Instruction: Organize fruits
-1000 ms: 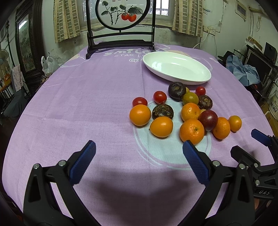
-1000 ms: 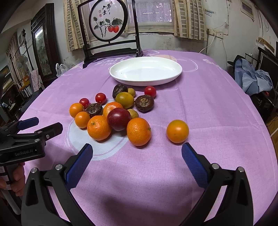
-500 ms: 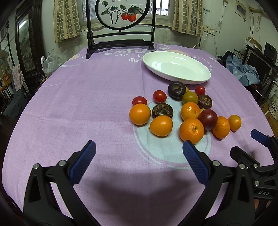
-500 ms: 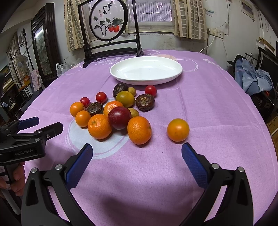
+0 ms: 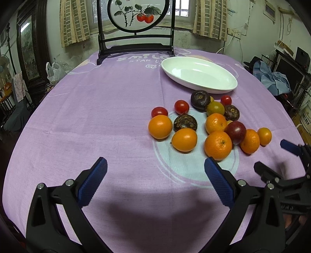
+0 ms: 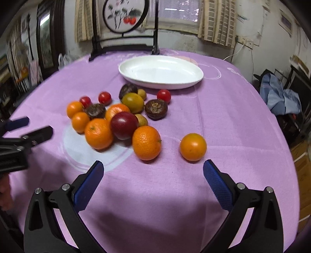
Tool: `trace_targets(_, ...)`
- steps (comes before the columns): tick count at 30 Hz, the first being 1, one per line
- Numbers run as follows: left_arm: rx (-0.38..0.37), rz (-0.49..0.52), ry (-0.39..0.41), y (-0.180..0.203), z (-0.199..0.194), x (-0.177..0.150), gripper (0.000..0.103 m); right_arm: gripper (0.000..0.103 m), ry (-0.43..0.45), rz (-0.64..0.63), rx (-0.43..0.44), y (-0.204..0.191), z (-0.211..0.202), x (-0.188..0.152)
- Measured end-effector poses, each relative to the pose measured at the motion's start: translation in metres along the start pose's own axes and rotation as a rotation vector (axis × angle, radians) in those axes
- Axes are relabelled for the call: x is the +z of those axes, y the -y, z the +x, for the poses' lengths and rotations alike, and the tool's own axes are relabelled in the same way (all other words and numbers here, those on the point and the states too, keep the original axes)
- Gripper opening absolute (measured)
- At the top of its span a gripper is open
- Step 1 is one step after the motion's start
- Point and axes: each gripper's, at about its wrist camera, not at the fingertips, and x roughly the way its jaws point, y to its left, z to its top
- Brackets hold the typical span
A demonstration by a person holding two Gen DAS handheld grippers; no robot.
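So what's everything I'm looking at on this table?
white oval dish: one, empty, far side of the cloth
oranges: six, orange; five in the pile, one alone to its right
cherry tomatoes: three, red, at the pile's far edge
dark brown fruits: three, among the pile
plum: one, dark red, pile's middle
yellow-green fruits: one large, two smaller beside it
tablecloth: purple, printed
painted screen: one, dark frame, far end
left hand-held gripper: open, empty
right hand-held gripper: open, empty
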Motion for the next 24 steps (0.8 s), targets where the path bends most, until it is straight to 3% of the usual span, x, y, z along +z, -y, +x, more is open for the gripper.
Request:
trace_targets(3,0.01,0.014,0.001,-0.004,0.006,0.001,0.101,0.102,-0.013,-0.023,0.005,0.001,0.01,0.009)
trace_targets(5,0.006,0.022,-0.004,-0.007,0.009,-0.001,0.101,0.091,-0.029,-0.044,0.012,0.0,0.016,0.014)
trace_targets(7,0.019,0.038,0.021,-0.01,0.011,-0.002,0.101,0.063,-0.041,-0.061,0.04,-0.002,0.022,0.018)
trace_targets(13,-0.003,0.041,-0.032,-0.018,0.023,-0.005,0.101,0.04,-0.073,-0.104,0.052,-0.01,0.039,0.016)
trace_targets(20,-0.068,0.053,-0.088,-0.016,0.038,0.007,0.101,0.036,-0.052,0.009,0.159,0.016,0.03,0.012)
trace_targets(24,-0.148,0.052,-0.109,0.004,0.041,0.013,0.101,0.036,-0.03,0.064,0.194,0.028,0.021,0.005)
